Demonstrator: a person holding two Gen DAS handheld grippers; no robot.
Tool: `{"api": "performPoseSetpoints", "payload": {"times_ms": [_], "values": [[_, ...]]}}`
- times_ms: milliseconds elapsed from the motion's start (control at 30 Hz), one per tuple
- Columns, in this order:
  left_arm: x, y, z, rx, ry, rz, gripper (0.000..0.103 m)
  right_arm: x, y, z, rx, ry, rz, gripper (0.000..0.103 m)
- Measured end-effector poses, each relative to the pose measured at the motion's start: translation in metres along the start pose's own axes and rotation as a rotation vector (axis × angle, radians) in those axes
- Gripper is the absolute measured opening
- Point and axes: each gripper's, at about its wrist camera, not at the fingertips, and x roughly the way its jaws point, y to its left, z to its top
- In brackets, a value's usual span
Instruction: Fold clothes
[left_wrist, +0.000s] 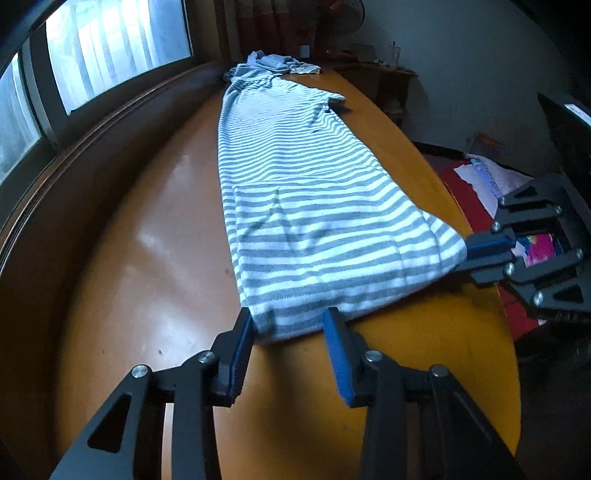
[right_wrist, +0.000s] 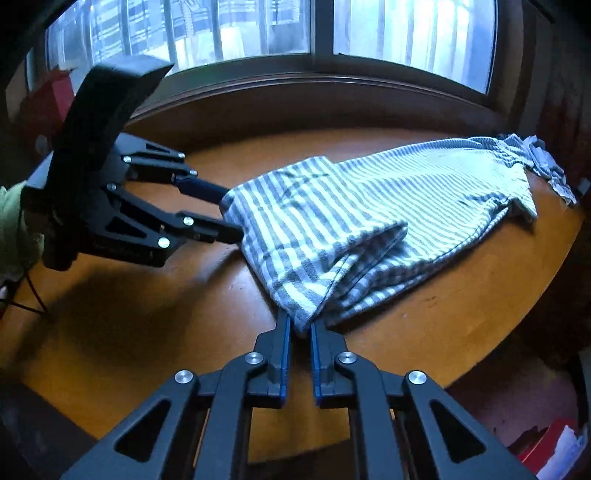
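A home room: wooden table (left_wrist: 147, 258), barred window (right_wrist: 258, 33), standing fan (left_wrist: 347, 22).

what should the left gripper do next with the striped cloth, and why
Probably close the left gripper fully on its corner of the striped garment. The right gripper is already clamped on the other near corner, while the left pads straddle the hem with a gap showing. Both corners need a firm hold before lifting for the fold over the table.

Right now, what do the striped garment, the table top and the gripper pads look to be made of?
Striped garment: soft knit or terry-like cloth, matte, fuzzy grey and white bands; exact fibre unclear.
Table top: probably varnished wood, orange-brown and glossy, with window glare on it.
Pads: blue, matte, finely ribbed, likely rubber or soft plastic, mounted on black rigid fingers, metal or plastic.
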Motion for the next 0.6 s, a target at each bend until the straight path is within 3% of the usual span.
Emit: {"api": "performPoseSetpoints", "payload": {"times_ms": [100,233,300,367,467,533,600], "values": [[-0.01,0.005,-0.005,-0.014,0.003,-0.027,0.036,-0.002,-0.004,-0.002,0.04,-0.004,0.005,0.01],[-0.007,0.006,-0.004,0.015,0.011,0.013,0.036,-0.001,-0.017,0.005,0.116,-0.02,0.04,0.01],[-0.003,0.005,-0.001,0.017,0.007,-0.033,0.036,-0.002,-0.022,0.006,0.157,-0.029,0.055,0.01],[0.001,-0.003,0.003,0.035,0.003,-0.072,0.036,-0.005,-0.025,0.007,0.199,-0.036,0.065,0.01],[0.002,-0.02,-0.004,0.108,0.002,-0.046,0.036,-0.006,-0.021,0.005,0.224,-0.032,0.052,0.01],[0.001,-0.026,-0.007,0.112,-0.03,-0.024,0.037,-0.007,-0.016,0.003,0.229,-0.026,0.041,0.01],[-0.001,-0.023,-0.008,0.061,-0.041,-0.046,0.036,-0.007,-0.013,0.002,0.235,-0.028,0.033,0.01]]}}
